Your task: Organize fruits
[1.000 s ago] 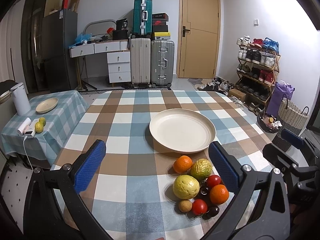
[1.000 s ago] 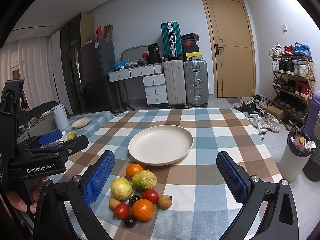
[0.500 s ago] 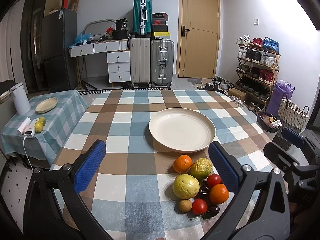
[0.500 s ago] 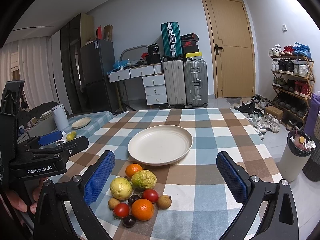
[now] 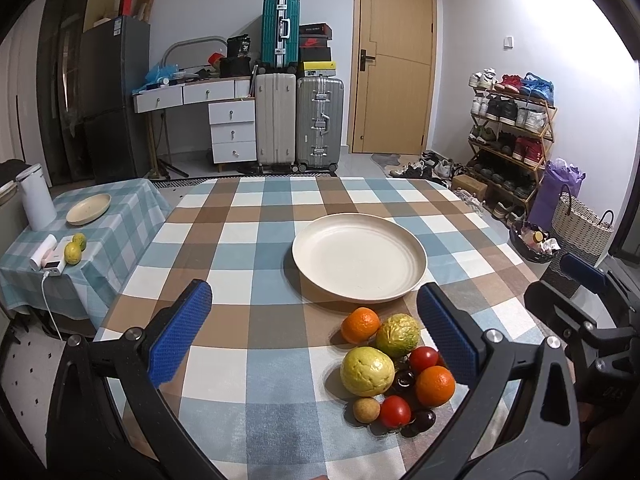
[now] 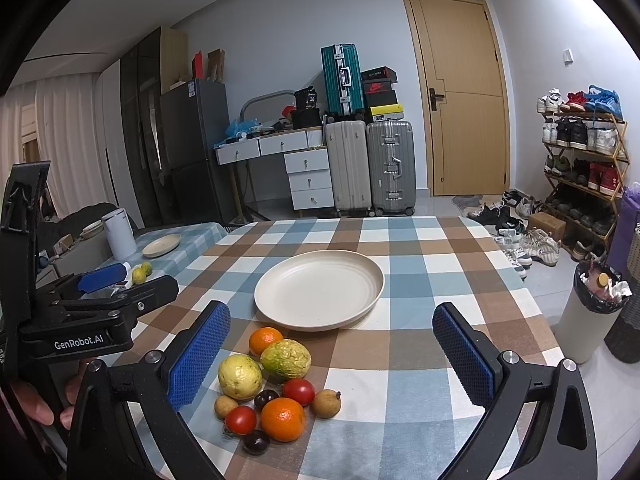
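- The left tongs (image 5: 314,328) are seen spread wide above the checked bench (image 5: 248,216), nothing being held between the blue pads (image 5: 180,334).
- A cream plate (image 5: 358,258) is found at the middle of the bench, bare of fruit.
- Just in front of the plate a cluster of fruits is gathered – in the left wrist view it lies toward the right pad of the left tongs.
- An orange (image 6: 265,340) and a bumpy green-yellow fruit (image 6: 285,358) are placed nearest the plate, side by side and touching.
- A yellow guava (image 6: 239,376) is set just left of the bumpy fruit.
- Nearer the camera, two tomatoes (image 6: 298,391) (image 6: 240,420), a second orange (image 6: 283,419), two dark plums (image 6: 266,398) (image 6: 256,442) and two small brown fruits (image 6: 226,406) (image 6: 327,403) are packed closely together.
- The right tongs (image 6: 330,354) are likewise held spread, empty – the fruit cluster is seen between their pads, toward the left one.
- Beyond the left edge of the bench, a side table (image 5: 120,216) with a small plate (image 5: 88,209) and two green citrus fruits (image 5: 76,250) is visible, well apart from the cluster.
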`<control>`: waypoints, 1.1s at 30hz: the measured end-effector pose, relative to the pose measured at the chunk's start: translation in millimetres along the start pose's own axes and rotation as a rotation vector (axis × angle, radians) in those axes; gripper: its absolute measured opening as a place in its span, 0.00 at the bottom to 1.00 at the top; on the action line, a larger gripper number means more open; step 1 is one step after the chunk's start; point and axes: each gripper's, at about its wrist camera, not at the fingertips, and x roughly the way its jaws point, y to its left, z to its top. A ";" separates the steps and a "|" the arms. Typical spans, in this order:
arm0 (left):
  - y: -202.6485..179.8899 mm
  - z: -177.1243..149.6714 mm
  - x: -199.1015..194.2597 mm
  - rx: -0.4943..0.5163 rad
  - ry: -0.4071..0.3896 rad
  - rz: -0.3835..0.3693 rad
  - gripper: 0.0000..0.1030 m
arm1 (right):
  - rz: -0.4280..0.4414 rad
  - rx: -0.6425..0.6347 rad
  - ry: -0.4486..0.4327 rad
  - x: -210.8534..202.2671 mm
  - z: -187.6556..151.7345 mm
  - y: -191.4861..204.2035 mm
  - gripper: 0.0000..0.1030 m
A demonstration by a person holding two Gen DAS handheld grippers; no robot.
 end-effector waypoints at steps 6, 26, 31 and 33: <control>-1.2 -0.5 0.5 -0.001 0.007 -0.008 0.99 | -0.002 0.000 -0.001 -0.4 -0.8 -0.7 1.00; 7.9 -12.7 30.7 -0.027 0.091 -0.105 0.99 | -0.005 0.014 0.017 4.9 -4.2 -7.3 1.00; 13.4 -22.7 48.5 -0.046 0.144 -0.175 0.99 | -0.005 0.020 0.029 9.9 -6.4 -10.6 1.00; 13.6 -27.0 57.3 -0.051 0.172 -0.207 0.99 | -0.006 0.024 0.036 13.8 -7.9 -12.7 1.00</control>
